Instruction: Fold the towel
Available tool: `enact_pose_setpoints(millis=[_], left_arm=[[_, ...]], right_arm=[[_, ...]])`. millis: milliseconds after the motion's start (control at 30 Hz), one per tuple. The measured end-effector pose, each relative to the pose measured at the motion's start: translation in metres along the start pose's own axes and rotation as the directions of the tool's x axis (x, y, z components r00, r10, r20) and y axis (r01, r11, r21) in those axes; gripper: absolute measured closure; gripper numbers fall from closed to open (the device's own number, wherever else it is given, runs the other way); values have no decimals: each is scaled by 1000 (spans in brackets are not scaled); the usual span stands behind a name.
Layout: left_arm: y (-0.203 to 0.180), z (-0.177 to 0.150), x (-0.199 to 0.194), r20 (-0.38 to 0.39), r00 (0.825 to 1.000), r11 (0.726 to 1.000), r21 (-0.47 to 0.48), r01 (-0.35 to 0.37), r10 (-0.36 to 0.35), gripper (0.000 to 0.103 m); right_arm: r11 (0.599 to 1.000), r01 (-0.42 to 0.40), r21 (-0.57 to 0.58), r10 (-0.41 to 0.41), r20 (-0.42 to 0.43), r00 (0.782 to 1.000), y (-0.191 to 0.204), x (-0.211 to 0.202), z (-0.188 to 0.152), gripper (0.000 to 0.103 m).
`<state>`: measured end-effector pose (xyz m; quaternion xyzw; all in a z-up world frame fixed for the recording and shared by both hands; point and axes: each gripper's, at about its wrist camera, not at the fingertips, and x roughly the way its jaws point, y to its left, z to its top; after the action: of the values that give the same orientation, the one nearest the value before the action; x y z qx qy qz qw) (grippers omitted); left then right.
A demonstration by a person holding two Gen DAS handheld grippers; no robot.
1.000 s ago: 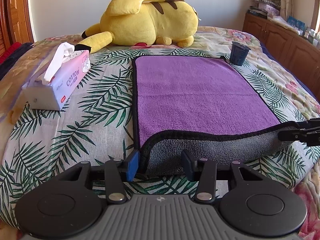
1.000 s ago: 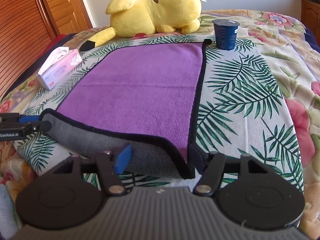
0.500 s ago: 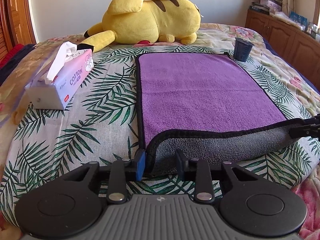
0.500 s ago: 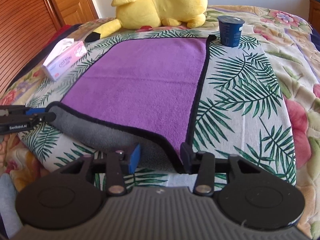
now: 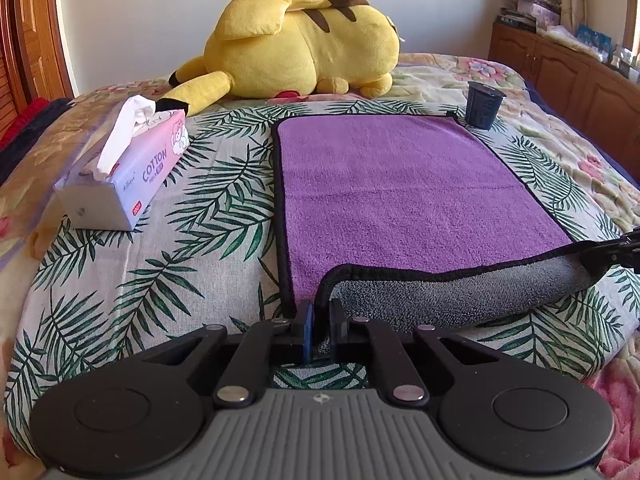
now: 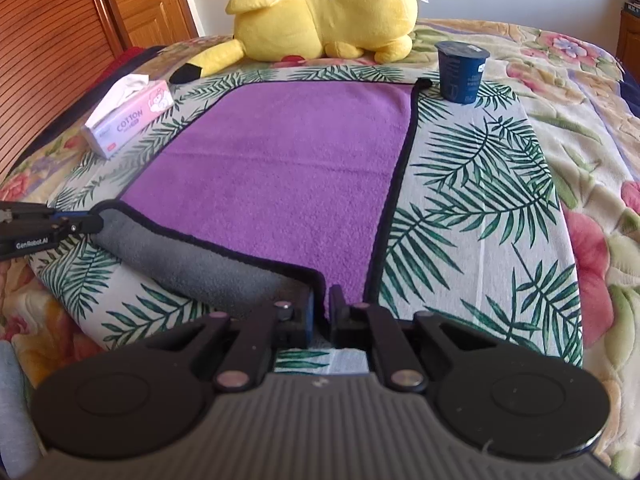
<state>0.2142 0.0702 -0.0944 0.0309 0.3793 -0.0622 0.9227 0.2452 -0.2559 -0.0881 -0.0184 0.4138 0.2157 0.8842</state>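
1. Lying at centre: one purple towel (image 5: 400, 196).
2. Sprawling at 12 o'clock: one yellow plush toy (image 5: 304, 44).
3. Sitting at 10 o'clock: one tissue box (image 5: 128, 172).
4. Standing at 1 o'clock: one dark cup (image 5: 484, 105).
5. Pinching the near hem: two grippers, left gripper (image 5: 320, 320) and right gripper (image 6: 322, 312).

Towel (image 5: 400, 196): rectangular, plush purple top face, grey underside, thin black binding all round. Lies spread flat across the centre of both frames, long sides running away toward the upper part of the picture. Far edge straight and flat. Near edge lifted and rolled back over the purple, showing a grey band (image 6: 192, 260) across the lower middle of the frame. Both near corners raised, the grey band sagging slightly between them. Small black loop at the far right corner (image 6: 423, 81).
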Motion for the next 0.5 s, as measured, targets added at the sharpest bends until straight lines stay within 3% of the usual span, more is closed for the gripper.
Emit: enact_pose_setpoints(millis=[500], left_arm=[[0, 11, -18, 86, 996, 1000, -20, 21, -19, 103]], right_arm=[[1000, 10, 4, -10, 100, 995, -1, -12, 6, 99]])
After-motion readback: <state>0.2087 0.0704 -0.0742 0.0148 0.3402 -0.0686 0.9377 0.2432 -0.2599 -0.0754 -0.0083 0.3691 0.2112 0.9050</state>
